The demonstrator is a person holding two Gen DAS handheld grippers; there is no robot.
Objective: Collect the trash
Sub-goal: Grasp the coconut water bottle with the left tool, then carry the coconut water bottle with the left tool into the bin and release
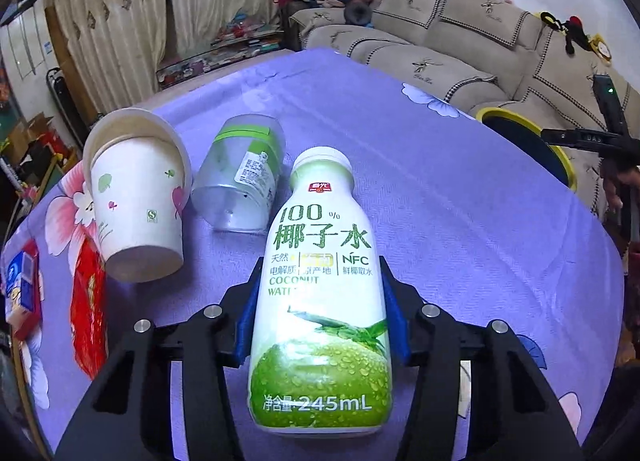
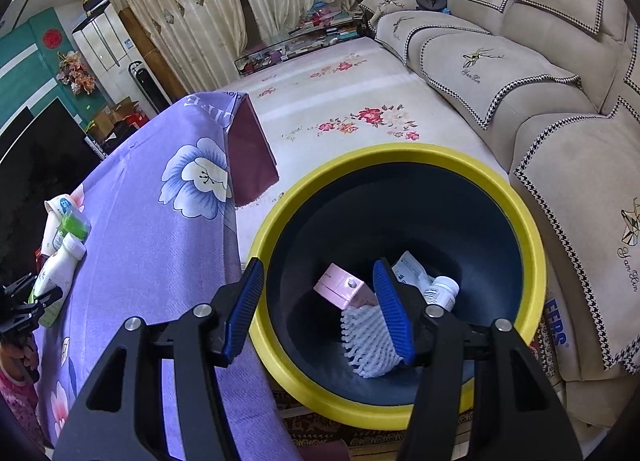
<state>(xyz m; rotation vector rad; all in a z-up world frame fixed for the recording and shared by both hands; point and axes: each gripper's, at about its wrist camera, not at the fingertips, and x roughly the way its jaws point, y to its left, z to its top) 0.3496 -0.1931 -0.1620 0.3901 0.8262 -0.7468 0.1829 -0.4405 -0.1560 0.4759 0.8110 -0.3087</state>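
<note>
1. I'm watching the left gripper through its own camera, low centre of the frame: its blue pads are pressing on both sides of the coconut water bottle, so the jaws are clenched around it.
2. The bottle is filling the middle of that view, white cap pointing toward the top of the frame, its green "245mL" end nearest the lens.
3. To the bottle's left, a clear plastic jar with a green band is lying on its side on the purple floral tablecloth, just beside the bottle's shoulder.
4. Further left, a paper cup printed with small leaves is lying tipped over, its base facing me and its mouth toward the upper left.
5. At the left edge I'm seeing a red wrapper and a blue-and-white carton lying flat on the cloth.
6. Far right of this view, the yellow-rimmed bin is peeking in beyond the table edge.
7. Switching to the right gripper, low centre of its frame: the jaws are spread wide and holding nothing, hanging above the bin's near rim.
8. That trash bin is sitting on the floor between the table and the sofa.
9. Inside it I'm spotting a pink box, a white foam net sleeve and a small white pill bottle.
</note>
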